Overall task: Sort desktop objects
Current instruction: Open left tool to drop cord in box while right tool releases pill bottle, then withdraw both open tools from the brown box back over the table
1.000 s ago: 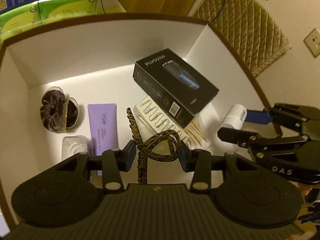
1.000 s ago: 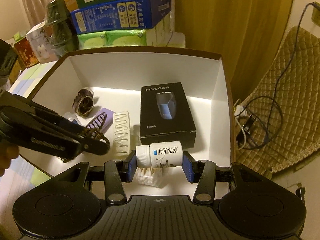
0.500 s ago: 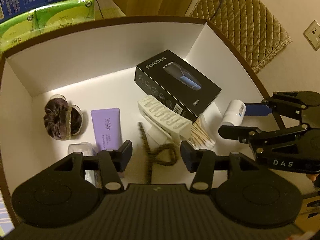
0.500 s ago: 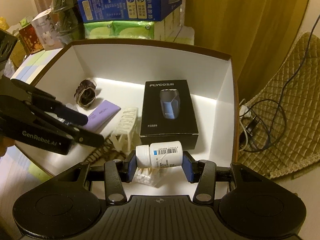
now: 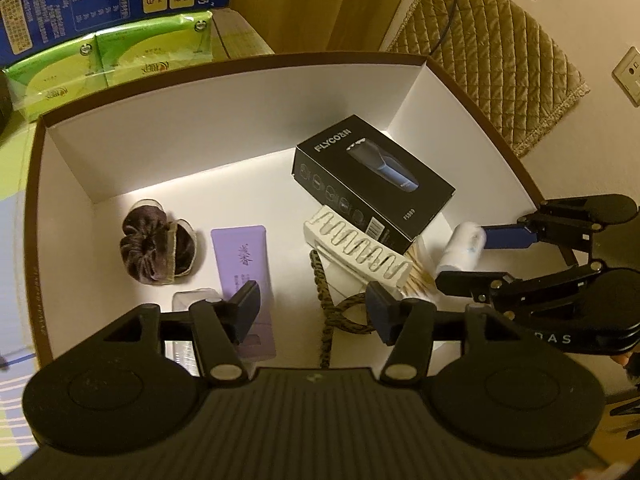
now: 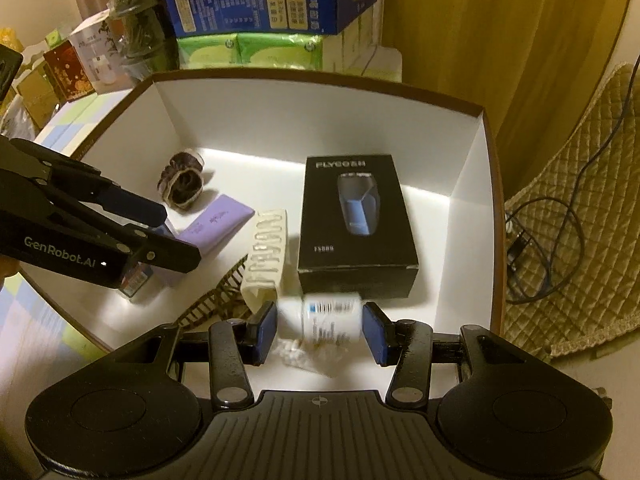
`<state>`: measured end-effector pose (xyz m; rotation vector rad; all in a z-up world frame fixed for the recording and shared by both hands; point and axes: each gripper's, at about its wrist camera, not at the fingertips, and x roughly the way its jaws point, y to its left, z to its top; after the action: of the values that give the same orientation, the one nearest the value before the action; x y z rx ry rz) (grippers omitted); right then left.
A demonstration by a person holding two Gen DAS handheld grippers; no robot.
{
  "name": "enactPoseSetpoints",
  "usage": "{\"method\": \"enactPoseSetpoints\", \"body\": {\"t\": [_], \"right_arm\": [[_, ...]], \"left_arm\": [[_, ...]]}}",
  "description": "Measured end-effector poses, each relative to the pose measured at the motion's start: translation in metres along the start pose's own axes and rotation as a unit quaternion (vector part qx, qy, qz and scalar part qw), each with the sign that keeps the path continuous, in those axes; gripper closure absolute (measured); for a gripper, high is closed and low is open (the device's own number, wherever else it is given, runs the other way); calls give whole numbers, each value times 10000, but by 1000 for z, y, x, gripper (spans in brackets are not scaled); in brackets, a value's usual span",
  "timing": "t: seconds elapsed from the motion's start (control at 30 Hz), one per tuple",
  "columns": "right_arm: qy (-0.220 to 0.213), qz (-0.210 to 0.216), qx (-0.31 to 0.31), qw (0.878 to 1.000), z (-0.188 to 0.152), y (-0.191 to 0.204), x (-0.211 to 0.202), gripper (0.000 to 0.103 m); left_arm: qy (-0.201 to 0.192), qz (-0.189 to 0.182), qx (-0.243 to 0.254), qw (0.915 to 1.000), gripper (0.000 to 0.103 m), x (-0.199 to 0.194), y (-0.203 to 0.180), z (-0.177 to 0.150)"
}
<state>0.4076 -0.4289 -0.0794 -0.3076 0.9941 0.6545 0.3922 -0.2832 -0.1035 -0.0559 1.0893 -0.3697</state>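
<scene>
Left gripper [image 5: 313,308] hangs over my brown-rimmed white cardboard box [image 5: 200,132] with its jaws apart. They have just been opening, and nothing sits between the pads. I see the leopard-print fabric headband [image 5: 320,276] lying on the box floor below them, beside a cream slotted plastic piece [image 5: 356,246]. My right gripper [image 6: 320,330] clamps a small white plastic bottle [image 6: 324,312], blurred, just in front of the black shaver carton [image 6: 356,216].
</scene>
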Motion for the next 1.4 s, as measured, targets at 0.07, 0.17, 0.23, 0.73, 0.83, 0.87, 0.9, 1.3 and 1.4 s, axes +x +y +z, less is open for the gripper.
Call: {"method": "enactPoseSetpoints", "body": {"t": [0.07, 0.17, 0.23, 0.73, 0.83, 0.87, 0.9, 1.3, 1.4], "right_arm": [[-96, -26, 2, 10000, 0, 1, -2, 56], [-276, -102, 65, 9995, -3, 3, -11, 29], [-353, -66, 121, 9993, -5, 5, -17, 21], [-854, -15, 843, 9928, -33, 24, -65, 2], [-932, 13, 899, 9916, -35, 31, -72, 2], [-958, 20, 905, 9913, -35, 34, -75, 2], [-976, 24, 905, 9911, -35, 36, -76, 2], [-1091, 168, 775, 9909, -37, 89, -87, 2], [-1101, 231, 716, 9911, -36, 106, -87, 2]], "left_arm": [[-26, 27, 2, 10000, 49, -2, 1, 0], [-82, 112, 10, 9999, 39, -6, 1, -1], [-127, 160, 43, 9998, 35, -11, 1, -2], [-681, 631, 287, 9953, 10, -77, -2, -29], [-760, 637, 258, 9947, 10, -91, 2, -37], [-782, 637, 239, 9946, 10, -96, 4, -40], [-801, 646, 225, 9944, 10, -100, 4, -43], [-966, 777, -103, 9922, 9, -145, 32, -84], [-971, 796, -172, 9919, 9, -155, 41, -97]]}}
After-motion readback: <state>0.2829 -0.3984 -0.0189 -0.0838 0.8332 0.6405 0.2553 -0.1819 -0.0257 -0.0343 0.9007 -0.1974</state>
